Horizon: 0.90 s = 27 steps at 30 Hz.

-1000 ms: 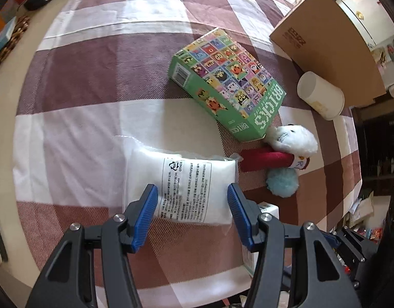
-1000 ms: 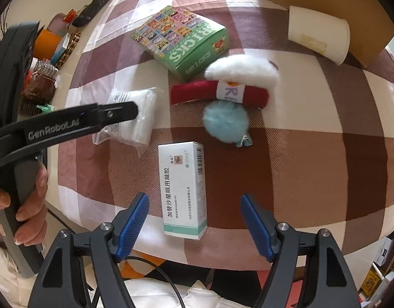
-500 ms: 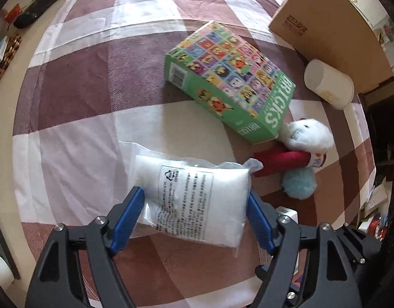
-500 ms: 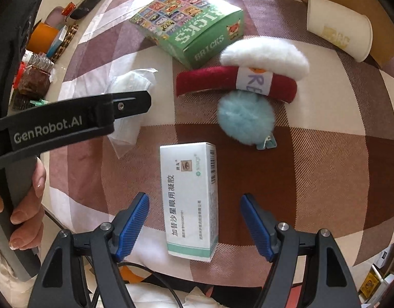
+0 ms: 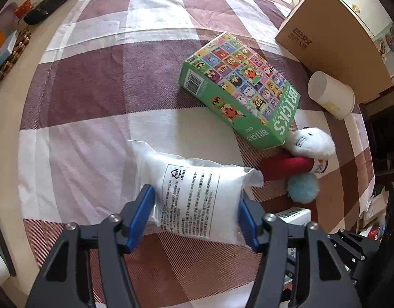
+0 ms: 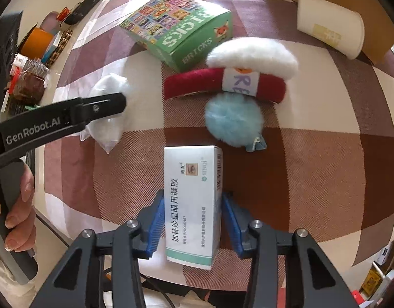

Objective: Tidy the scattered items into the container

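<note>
A white stuffed plastic bag [image 5: 194,200] with a printed label lies on the checked tablecloth [image 5: 99,97]. My left gripper [image 5: 195,197] is over it, jaws closing, blue pads pressing its two ends. A white medicine box [image 6: 193,200] sits lengthwise in my right gripper [image 6: 193,197], whose jaws are closing with both pads on its long sides. Farther off lie a green BRICKS box [image 5: 243,89], a red and white plush clip [image 6: 230,82] and a blue pompom clip [image 6: 233,120]. A brown cardboard box [image 5: 333,38] stands at the far right with a paper cup [image 5: 330,95] lying in front of it.
A person's hand [image 6: 20,205] grips the left tool's handle, and its finger [image 6: 104,105] crosses the right wrist view. Clutter lines the table's left edge: an orange tape roll [image 6: 36,39], a jar [image 6: 30,84], a black object [image 5: 50,2]. The near table edge lies just below both grippers.
The left jaws widened around the bag, then closed onto its ends. The right jaws stayed wide, then narrowed onto the medicine box. Both views sit slightly nearer their items.
</note>
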Tool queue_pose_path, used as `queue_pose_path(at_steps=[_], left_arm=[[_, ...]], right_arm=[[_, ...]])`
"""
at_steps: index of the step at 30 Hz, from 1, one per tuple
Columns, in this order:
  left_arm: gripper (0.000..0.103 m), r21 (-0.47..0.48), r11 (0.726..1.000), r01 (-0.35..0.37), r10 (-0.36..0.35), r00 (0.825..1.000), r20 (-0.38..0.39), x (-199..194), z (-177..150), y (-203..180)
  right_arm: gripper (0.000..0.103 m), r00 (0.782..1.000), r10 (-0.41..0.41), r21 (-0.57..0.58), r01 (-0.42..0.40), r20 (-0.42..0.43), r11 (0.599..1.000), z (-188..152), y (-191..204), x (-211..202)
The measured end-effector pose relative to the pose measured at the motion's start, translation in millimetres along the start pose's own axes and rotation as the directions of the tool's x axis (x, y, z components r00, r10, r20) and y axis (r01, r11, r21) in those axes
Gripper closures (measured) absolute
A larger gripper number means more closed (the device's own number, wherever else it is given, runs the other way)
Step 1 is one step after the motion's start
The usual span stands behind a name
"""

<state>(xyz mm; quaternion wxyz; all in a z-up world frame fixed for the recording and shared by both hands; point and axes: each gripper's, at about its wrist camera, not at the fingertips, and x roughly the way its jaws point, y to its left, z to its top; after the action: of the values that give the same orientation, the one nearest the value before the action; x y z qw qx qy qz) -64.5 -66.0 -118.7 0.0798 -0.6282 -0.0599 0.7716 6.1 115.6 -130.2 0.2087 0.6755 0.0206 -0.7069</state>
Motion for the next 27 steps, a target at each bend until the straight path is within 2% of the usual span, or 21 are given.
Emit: queue_pose_path(at_steps=[2, 8, 16, 27], left_arm=[[0.049, -0.016, 1.0, -0.003, 0.003, 1.0, 0.008, -4, -1, 2], [0.053, -0.052, 0.999, -0.013, 0.014, 1.0, 0.019, -16, -8, 11], [0.053, -0.078, 0.997, -0.007, 0.011, 0.999, 0.051, -39, -16, 16], [0.053, -0.08, 0.997, 0.002, 0.007, 0.994, 0.11, -75, -18, 2]], right_arm=[[0.059, 1.0, 0.01, 0.006, -0.01, 0.005, 1.0, 0, -1, -5], [0.059, 0.999, 0.019, 0.014, -0.02, 0.047, 1.0, 4, -1, -23], [0.059, 0.995, 0.027, 0.014, -0.028, 0.092, 1.0, 12, 0, -43], [0.059, 0.985, 0.036, -0.008, -0.036, 0.167, 0.999, 24, 9, -82]])
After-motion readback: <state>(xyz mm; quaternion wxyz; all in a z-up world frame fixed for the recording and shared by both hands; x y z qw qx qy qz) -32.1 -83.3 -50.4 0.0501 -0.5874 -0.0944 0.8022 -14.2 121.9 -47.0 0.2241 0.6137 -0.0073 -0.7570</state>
